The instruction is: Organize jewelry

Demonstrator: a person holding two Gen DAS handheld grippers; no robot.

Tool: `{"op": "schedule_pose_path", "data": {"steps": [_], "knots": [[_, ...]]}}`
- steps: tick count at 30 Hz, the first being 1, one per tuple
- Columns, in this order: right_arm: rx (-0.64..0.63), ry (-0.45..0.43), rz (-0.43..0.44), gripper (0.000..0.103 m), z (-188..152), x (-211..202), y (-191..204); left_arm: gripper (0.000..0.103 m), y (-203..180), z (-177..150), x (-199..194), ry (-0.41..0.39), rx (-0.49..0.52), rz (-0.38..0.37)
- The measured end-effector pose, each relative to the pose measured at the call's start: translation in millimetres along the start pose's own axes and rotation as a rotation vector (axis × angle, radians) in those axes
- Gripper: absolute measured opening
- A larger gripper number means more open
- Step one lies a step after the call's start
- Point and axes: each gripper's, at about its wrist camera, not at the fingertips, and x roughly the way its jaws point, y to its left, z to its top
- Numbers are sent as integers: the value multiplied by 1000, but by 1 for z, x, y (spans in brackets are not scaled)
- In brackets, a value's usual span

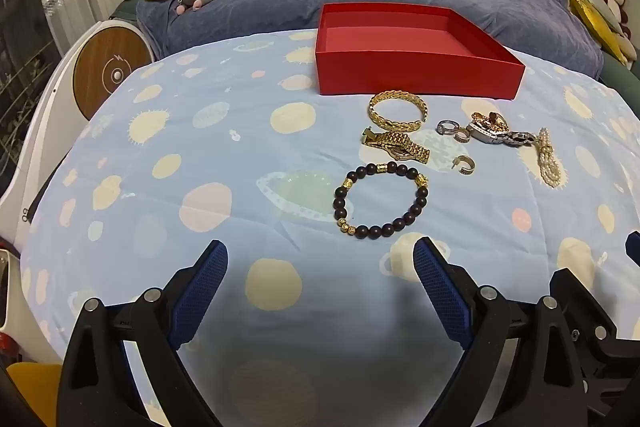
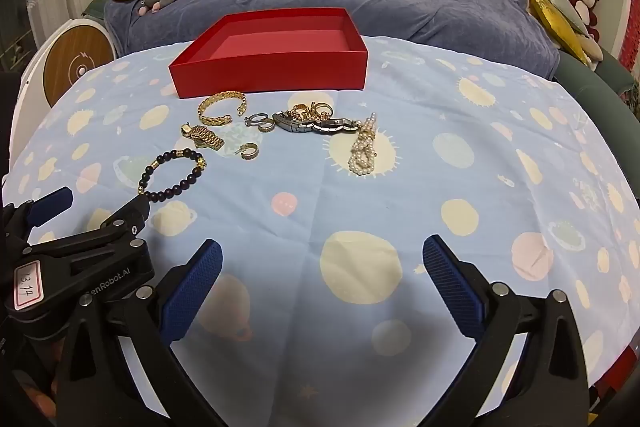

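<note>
Nothing is held yet: the left gripper [image 1: 320, 259] and the right gripper [image 2: 322, 255] are both seen spread wide and empty above the planet-print cloth [image 1: 224, 155], well short of the jewelry.

Several slips are judged likely from here. The pieces lie close together, so 2 could be pinched at once. The silver watch [image 2: 320, 125] is tangled with a gold chain piece [image 2: 310, 111] and touches the pearl strand [image 2: 362, 151]; a neighbour could be dragged along if 1 is lifted. The small rings [image 2: 262, 121] and the gold hoop earring [image 2: 249, 151] lie flat on soft fabric, so the cloth could be caught with them, or they could be squeezed out from between the pads. With both tools side by side, a collision is also possible.

The jewelry is spread just in front of the open red box [image 1: 416, 75], which appears empty. A gold leaf-pattern bangle [image 1: 396, 111] lies nearest the box wall, a gold link watch [image 1: 396, 145] next, and a dark beaded bracelet [image 1: 380, 201] with gold spacers lies closest to the left gripper.
</note>
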Motion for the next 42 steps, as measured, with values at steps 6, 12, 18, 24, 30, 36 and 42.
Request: {"op": "schedule_pose_path", "data": {"steps": [6, 12, 18, 24, 30, 36, 42], "knots": [[2, 0, 3, 98, 0, 0, 0, 92, 0, -1, 1, -2, -2, 1], [2, 1, 2, 98, 0, 0, 0, 92, 0, -2, 4, 0, -3, 3], [3, 2, 3, 98, 0, 1, 0, 92, 0, 0, 0, -3, -2, 0], [3, 2, 4, 98, 0, 1, 0, 92, 0, 0, 0, -1, -3, 0], [3, 3, 4, 98, -1, 2, 0, 92, 0, 0, 0, -2, -2, 0], [4, 4, 5, 98, -1, 2, 0, 92, 0, 0, -1, -1, -2, -1], [5, 4, 6, 98, -1, 2, 0, 92, 0, 0, 0, -1, -2, -2]]}}
